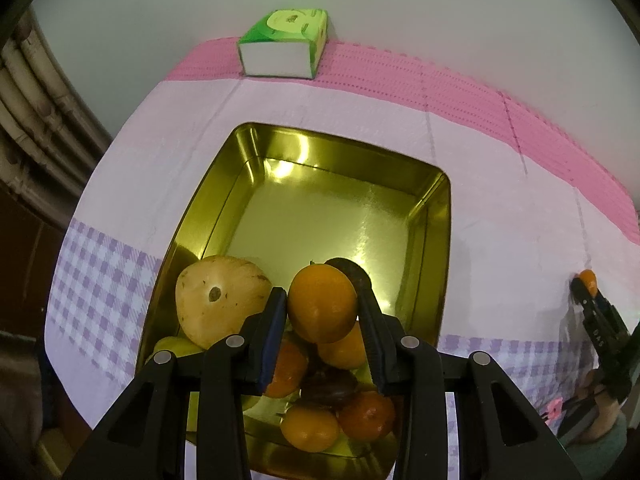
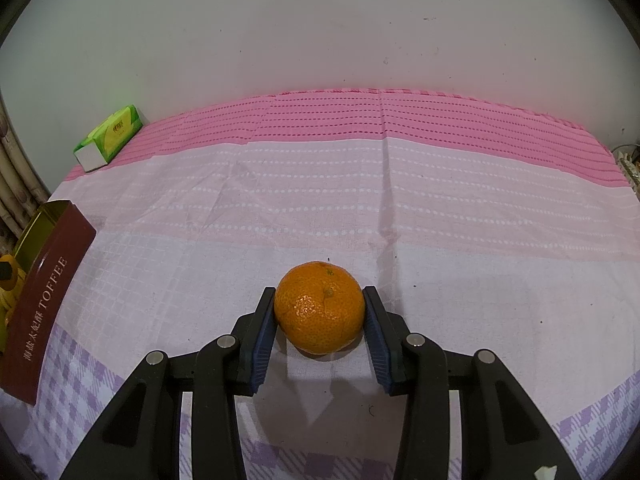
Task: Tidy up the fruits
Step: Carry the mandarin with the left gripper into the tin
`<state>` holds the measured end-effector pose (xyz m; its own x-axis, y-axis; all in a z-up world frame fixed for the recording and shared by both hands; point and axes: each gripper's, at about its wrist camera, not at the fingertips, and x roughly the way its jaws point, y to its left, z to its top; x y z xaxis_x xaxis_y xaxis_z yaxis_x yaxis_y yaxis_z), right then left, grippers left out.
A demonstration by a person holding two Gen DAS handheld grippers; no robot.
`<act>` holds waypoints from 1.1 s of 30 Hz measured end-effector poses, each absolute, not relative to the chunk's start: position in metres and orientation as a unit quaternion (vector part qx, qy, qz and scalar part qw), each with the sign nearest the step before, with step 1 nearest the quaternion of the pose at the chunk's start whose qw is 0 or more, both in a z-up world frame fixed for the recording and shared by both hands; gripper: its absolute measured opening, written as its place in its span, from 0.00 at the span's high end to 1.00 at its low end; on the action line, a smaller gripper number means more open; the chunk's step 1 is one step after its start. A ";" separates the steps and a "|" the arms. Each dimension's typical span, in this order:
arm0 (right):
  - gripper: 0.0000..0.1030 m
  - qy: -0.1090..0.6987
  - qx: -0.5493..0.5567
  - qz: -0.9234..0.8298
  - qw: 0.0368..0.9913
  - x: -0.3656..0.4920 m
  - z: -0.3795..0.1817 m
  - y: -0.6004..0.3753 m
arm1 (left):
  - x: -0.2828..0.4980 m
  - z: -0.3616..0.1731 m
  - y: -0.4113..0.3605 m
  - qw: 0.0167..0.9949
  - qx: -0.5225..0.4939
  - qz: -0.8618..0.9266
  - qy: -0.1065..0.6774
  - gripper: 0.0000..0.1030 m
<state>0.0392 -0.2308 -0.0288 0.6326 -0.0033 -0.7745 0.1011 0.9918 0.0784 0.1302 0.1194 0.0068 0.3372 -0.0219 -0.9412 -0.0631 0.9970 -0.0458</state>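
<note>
Pink-banded cloth (image 2: 360, 184) with lilac checks covers the table, a pale wall behind; a green tissue pack (image 1: 285, 42) sits at twelve o'clock. Inside the gold tin (image 1: 344, 216), fruit piles at six o'clock: a tan pear (image 1: 218, 300), oranges, something dark. Above it, the left gripper (image 1: 322, 306) clamps an orange (image 1: 320, 304). On the cloth, the right gripper (image 2: 319, 308) pinches a mandarin (image 2: 319, 308).

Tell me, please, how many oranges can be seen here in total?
6. One orange is gripped by the left tongs over the tin; four lie in the tin; one is on the cloth, gripped by the right tongs. Others may be hidden underneath.
</note>
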 end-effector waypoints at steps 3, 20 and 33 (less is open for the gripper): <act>0.61 0.428 0.057 -0.029 0.902 0.039 -0.029 -0.231 | 0.130 0.002 0.121 0.814 -0.037 0.015 0.580 0.63; 0.61 0.428 0.054 -0.030 0.902 0.040 -0.029 -0.231 | 0.133 -0.008 0.127 0.812 -0.034 0.021 0.582 0.63; 0.61 0.429 0.053 -0.030 0.901 0.040 -0.029 -0.231 | 0.133 -0.007 0.126 0.812 -0.030 0.021 0.582 0.63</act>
<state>0.0399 -0.2315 -0.0292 0.6307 -0.0082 -0.7760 0.0994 0.9926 0.0703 0.1330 0.1263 -0.0074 0.3217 -0.0001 -0.9468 -0.0689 0.9973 -0.0235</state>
